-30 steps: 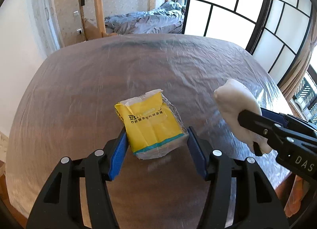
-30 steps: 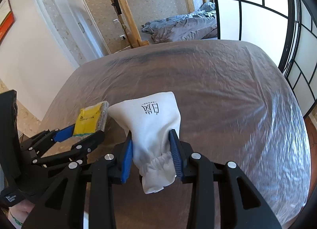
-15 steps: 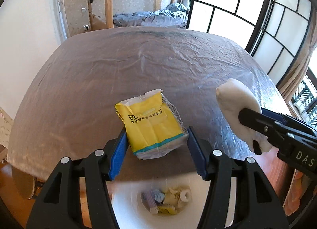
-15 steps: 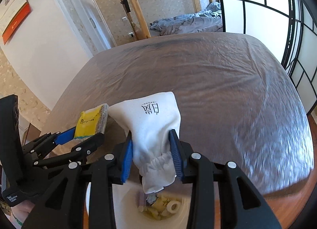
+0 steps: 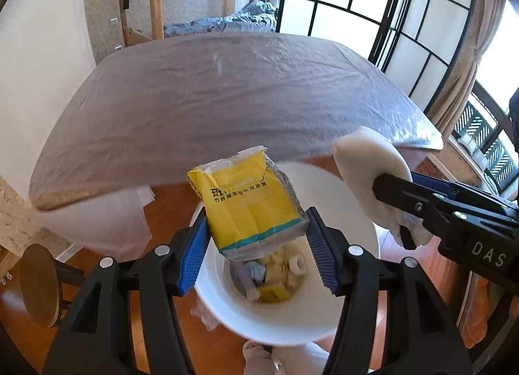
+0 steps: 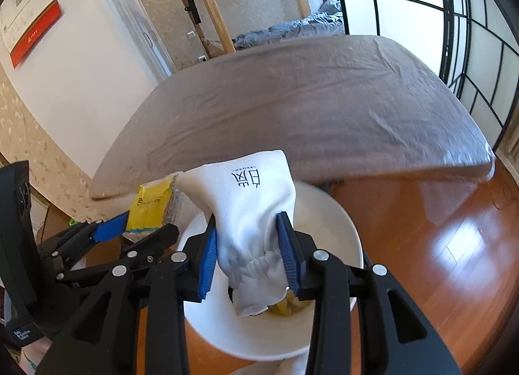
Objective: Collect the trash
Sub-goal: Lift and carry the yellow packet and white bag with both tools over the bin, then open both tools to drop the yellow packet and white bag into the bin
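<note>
**Now both pieces of trash hang over the bin**

Held above the white bin (image 5: 227,306), the left gripper (image 5: 256,245) pinches a yellow pack (image 5: 246,203) by its lower end between the blue pads. Its long axis runs up and away from the pads, tilted a little left, printed face to the camera. The right gripper (image 6: 248,255) is pressed tight on a white pouch (image 6: 249,199), squeezed at its gathered end; the closed end rises toward the table (image 6: 308,108), the crumpled mouth droops into the bin.

Both items are off the table, past its near edge, over the wood floor (image 6: 438,238).

Inside the bin the left view shows a small tape roll (image 5: 298,263), a yellow wrapper (image 5: 272,293) and a greyish piece. The right view hides most of that behind the pouch; only yellow scraps show. A round stool (image 5: 39,284) appears only in the left view, a wall poster (image 6: 29,21) only in the right.
</note>
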The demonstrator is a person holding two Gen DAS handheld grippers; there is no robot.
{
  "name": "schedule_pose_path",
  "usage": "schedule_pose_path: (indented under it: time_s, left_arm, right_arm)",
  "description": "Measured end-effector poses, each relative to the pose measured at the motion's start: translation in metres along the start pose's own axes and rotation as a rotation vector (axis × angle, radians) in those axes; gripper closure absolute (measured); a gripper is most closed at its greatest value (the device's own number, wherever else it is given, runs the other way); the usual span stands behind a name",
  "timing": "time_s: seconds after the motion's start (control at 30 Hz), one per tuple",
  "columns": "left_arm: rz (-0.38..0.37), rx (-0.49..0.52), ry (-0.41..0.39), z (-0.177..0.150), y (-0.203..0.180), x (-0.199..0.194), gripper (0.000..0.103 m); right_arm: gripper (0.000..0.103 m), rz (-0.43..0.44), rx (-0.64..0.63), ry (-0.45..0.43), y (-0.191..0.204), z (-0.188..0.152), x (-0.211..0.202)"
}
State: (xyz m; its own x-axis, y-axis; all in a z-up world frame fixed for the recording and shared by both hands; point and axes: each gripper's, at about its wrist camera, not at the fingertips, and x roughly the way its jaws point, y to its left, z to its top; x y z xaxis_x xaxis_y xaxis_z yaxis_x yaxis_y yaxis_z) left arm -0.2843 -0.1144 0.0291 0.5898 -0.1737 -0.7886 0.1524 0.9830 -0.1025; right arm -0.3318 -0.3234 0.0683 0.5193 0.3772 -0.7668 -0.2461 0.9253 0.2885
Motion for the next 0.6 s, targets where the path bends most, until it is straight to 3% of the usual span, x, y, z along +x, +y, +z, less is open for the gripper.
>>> schedule_pose_path:
  time_s: [0.6]
  left_arm:
    - [0.04,-0.016,0.076,-0.039,-0.011,0.024,0.044]
  right_arm:
    - [0.068,-0.019,0.021,0.085,-0.034,-0.03,0.018]
